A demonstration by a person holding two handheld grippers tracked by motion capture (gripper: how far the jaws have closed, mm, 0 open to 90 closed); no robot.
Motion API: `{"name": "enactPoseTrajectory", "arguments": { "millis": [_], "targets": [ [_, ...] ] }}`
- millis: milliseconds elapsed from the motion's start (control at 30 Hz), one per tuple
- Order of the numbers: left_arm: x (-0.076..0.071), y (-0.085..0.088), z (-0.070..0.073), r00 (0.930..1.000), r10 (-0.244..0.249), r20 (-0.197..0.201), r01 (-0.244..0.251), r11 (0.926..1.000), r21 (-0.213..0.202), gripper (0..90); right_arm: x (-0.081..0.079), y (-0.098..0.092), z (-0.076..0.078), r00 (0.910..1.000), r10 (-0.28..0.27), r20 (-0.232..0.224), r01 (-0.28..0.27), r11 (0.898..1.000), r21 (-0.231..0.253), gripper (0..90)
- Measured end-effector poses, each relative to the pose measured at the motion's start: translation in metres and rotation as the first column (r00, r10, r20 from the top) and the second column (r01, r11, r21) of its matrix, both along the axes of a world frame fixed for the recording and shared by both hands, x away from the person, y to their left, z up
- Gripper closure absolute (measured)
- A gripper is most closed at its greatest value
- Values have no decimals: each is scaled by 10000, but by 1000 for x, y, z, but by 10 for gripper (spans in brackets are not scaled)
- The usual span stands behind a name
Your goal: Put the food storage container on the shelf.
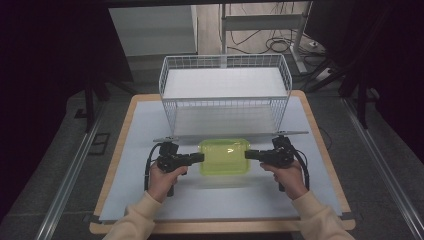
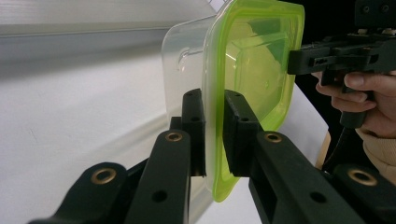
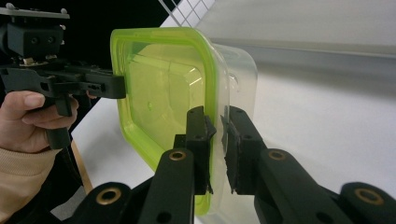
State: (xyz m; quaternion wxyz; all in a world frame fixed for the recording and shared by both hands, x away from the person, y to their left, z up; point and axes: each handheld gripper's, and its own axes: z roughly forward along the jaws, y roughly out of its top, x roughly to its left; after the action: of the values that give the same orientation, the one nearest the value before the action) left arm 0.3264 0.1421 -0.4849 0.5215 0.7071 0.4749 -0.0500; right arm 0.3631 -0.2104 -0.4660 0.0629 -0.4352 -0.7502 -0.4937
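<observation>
both grippers clamp one lidded container, left gripper on its left rim, right gripper on its right rim. largest first: white wire basket sits just behind, open front facing the person. clear container with green lid lies between the hands, long axis left-right, over the grey mat. likely next move goes forward into the basket; both hands equally near.
</observation>
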Motion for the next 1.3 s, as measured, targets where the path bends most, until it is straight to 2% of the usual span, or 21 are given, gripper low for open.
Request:
{"name": "enactPoseTrajectory", "arguments": {
  "millis": [233,467,600,967,1300],
  "targets": [
    [-1,2,10,9997,-35,255,36,10000,-58,806,-2,1,9,9992,1,412,-7,9999,137,812],
    [-2,7,23,9984,41,568,-28,9997,-227,806,-3,4,25,9970,32,777,-47,9998,196,812],
    [0,9,33,9966,22,822,-7,9998,-189,806,-2,6,34,9953,29,968,-55,9996,266,813],
    [5,15,53,9939,72,1096,-54,9998,-168,806,1,14,57,9907,6,1362,-30,9998,176,812],
    [9,13,76,9912,46,1324,-44,10000,-15,806,3,12,74,9857,-114,1683,50,9993,382,812]
  ]
}}
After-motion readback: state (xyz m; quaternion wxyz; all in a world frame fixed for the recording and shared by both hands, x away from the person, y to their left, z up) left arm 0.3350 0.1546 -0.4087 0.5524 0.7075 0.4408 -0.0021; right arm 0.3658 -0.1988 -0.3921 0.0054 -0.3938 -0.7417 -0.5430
